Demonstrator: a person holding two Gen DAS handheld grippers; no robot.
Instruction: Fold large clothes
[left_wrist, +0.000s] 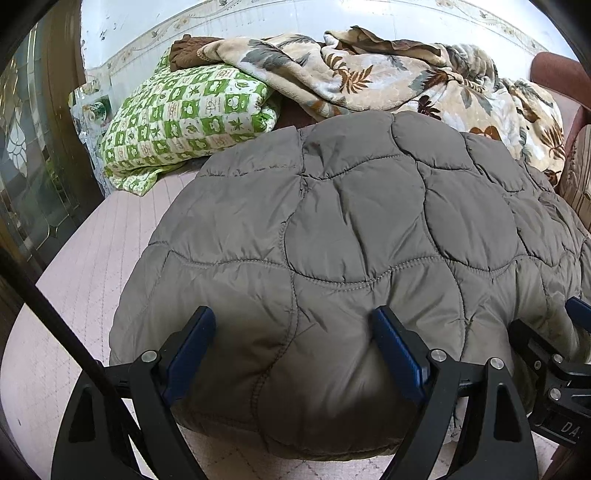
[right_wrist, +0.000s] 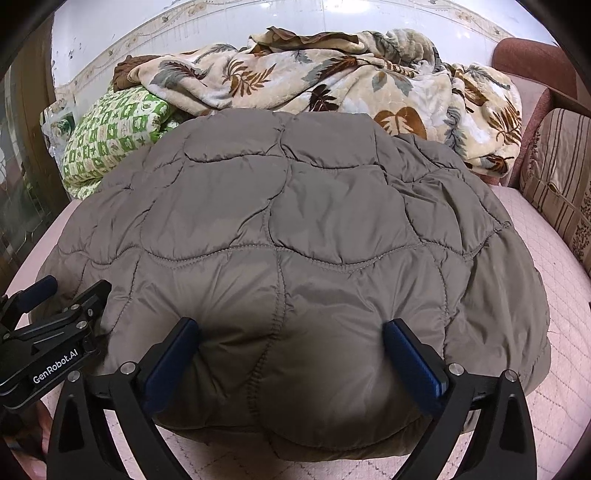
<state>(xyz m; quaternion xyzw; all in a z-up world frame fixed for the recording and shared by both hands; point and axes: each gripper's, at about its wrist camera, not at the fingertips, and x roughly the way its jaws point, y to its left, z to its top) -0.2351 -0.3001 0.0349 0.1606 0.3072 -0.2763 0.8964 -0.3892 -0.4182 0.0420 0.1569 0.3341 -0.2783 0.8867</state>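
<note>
Grey quilted jacket (left_wrist: 351, 229) fills the left wrist view, folded into a thick bundle on the pink quilted mattress (left_wrist: 74, 280); its long axis runs away from the camera toward the floral blanket (left_wrist: 388, 74) and green checked pillow (left_wrist: 184, 118). The left gripper (left_wrist: 295, 332) stands spread, blue pads either side of the near edge — not pinching it.

From the right wrist view the jacket (right_wrist: 295, 221) lies the same way, its near edge between the spread fingers of the right gripper (right_wrist: 291, 343) — whether the pads press it, I cannot tell.
</note>
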